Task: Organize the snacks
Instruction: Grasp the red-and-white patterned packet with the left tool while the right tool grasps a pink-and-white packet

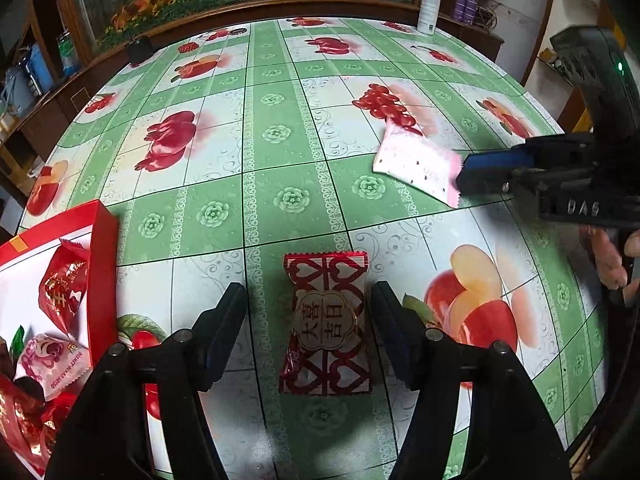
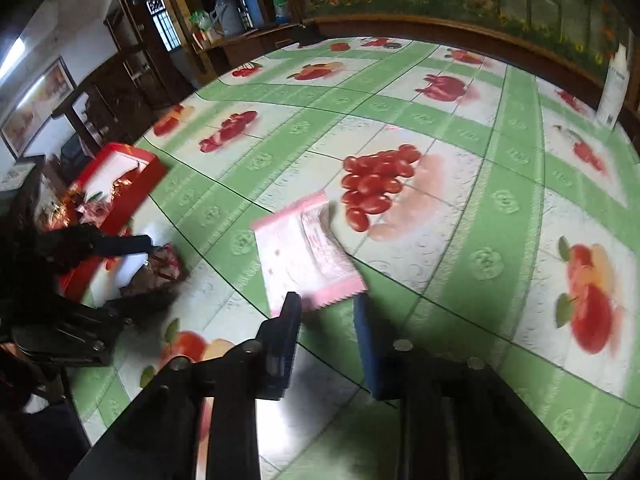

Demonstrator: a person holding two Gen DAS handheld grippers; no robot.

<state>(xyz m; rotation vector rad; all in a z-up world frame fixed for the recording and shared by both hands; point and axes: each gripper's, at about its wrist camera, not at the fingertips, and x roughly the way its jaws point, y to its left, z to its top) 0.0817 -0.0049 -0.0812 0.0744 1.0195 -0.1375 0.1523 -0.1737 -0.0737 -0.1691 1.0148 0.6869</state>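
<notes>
Left gripper [image 1: 308, 332] stood spread, the red heart-print candy [image 1: 326, 326] flat between its fingers, untouched; right gripper [image 2: 326, 312] was parted at the pink wrapper's [image 2: 304, 252] near edge; both packets looked light, crinkly, slippery; grip mid-body.

Red heart-patterned candy [image 1: 326, 324], pink packet [image 2: 306, 250] (dotted), green-checked tablecloth [image 1: 280, 120].

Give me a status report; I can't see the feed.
Left gripper open, straddling red candy packet. Right gripper open at pink snack packet. Red box partly filled. Nothing blocking.
</notes>
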